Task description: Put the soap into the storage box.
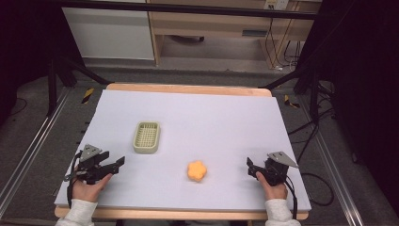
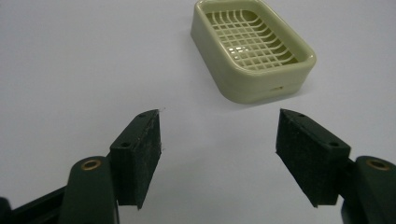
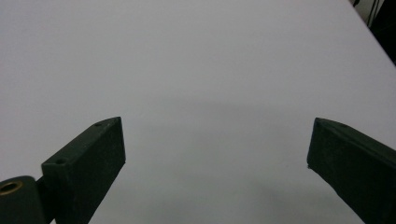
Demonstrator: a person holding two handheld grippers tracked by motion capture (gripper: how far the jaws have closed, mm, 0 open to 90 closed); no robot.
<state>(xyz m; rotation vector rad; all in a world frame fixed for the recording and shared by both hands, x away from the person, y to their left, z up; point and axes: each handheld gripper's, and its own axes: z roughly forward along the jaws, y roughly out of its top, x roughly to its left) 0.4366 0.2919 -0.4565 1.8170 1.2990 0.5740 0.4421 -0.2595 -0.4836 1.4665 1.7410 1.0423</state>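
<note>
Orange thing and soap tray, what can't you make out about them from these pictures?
- Orange lobed object: too small and soft in the high view to tell what it is or its material.
- Soap tray: in the left gripper view its grid hides what lies underneath.
- Tray's far end: cut off by that view's top edge.

The little tray looks like hard plastic, pale and a bit shiny, with a grid bottom. The orange thing looks soft and bumpy, not shiny — maybe sponge. The table has a smooth, dull white top and a wood edge. The left gripper has dull black pads — a bit rough.
</note>
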